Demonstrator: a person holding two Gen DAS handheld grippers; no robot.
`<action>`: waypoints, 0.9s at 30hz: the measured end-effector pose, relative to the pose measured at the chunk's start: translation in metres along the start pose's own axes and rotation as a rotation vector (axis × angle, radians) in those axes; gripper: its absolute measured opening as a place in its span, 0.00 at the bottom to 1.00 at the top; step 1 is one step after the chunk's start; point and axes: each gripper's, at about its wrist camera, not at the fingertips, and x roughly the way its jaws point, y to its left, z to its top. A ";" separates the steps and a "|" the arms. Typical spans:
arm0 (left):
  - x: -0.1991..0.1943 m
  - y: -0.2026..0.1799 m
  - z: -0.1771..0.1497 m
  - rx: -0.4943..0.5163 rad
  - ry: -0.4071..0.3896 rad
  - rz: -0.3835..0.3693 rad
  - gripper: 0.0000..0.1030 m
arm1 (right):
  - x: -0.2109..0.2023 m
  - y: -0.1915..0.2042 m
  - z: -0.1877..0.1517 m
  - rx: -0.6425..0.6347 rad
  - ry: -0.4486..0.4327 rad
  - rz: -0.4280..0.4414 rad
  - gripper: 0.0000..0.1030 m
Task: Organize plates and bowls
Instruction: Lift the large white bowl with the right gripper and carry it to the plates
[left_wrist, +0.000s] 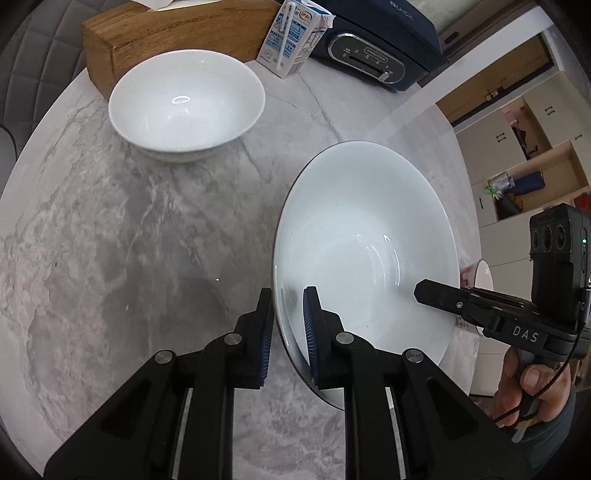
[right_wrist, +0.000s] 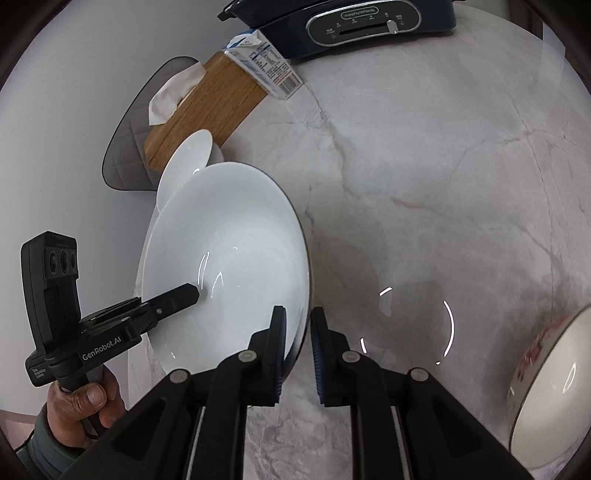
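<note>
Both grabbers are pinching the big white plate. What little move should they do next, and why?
Probably carry the plate a little toward the white bowl, keeping it level. The left gripper and right gripper each clamp opposite rims, so the plate looks securely held, and the bowl sits alone on the marble table near the wooden tissue box, a likely stacking spot.

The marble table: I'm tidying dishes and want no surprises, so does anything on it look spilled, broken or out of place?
No spill or damage shows. One oddity: a milk carton stands among the dishes on the table, beside the wooden tissue box. The deep plate is gripped at opposite rims by the left gripper and right gripper; the bowl sits upright.
</note>
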 end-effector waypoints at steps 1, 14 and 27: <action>-0.003 0.001 -0.009 -0.001 0.006 -0.003 0.14 | -0.002 0.004 -0.010 -0.002 0.003 -0.006 0.15; -0.025 0.018 -0.117 -0.024 0.067 -0.013 0.14 | 0.002 0.035 -0.119 0.012 0.046 -0.012 0.16; -0.025 0.047 -0.195 -0.077 0.105 -0.018 0.14 | 0.024 0.042 -0.177 0.016 0.098 -0.003 0.16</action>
